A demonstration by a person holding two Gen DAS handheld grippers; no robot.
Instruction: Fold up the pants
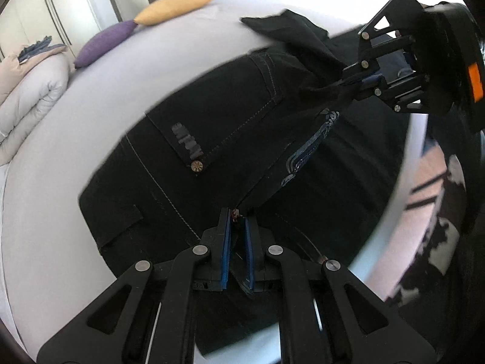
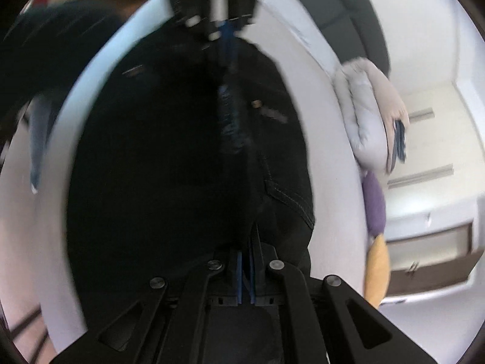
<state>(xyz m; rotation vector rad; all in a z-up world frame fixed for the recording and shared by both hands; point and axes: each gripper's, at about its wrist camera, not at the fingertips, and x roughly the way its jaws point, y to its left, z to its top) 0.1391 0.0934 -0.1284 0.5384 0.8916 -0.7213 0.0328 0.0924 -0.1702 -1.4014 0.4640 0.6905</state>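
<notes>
Black pants [image 1: 218, 139] with pale stitching and a metal rivet lie spread over a pale bed [image 1: 60, 163]. My left gripper [image 1: 239, 217] is shut on the pants' edge at the bottom of the left wrist view. My right gripper [image 1: 348, 83] shows at the upper right there, shut on a lifted bunch of the same black cloth. In the blurred right wrist view the pants [image 2: 169, 163] fill the middle, my right gripper [image 2: 246, 250] pinches cloth between its blue pads, and the left gripper [image 2: 225, 45] faces it from the top, also closed on the fabric.
A purple cushion [image 1: 104, 42] and a yellow cushion [image 1: 174, 7] lie at the bed's far side, by a folded pale duvet [image 1: 27, 100]. Wardrobe doors [image 1: 54, 9] stand behind. The bed's edge [image 1: 403, 182] runs at the right, with a person's patterned clothing [image 1: 448, 212] beyond.
</notes>
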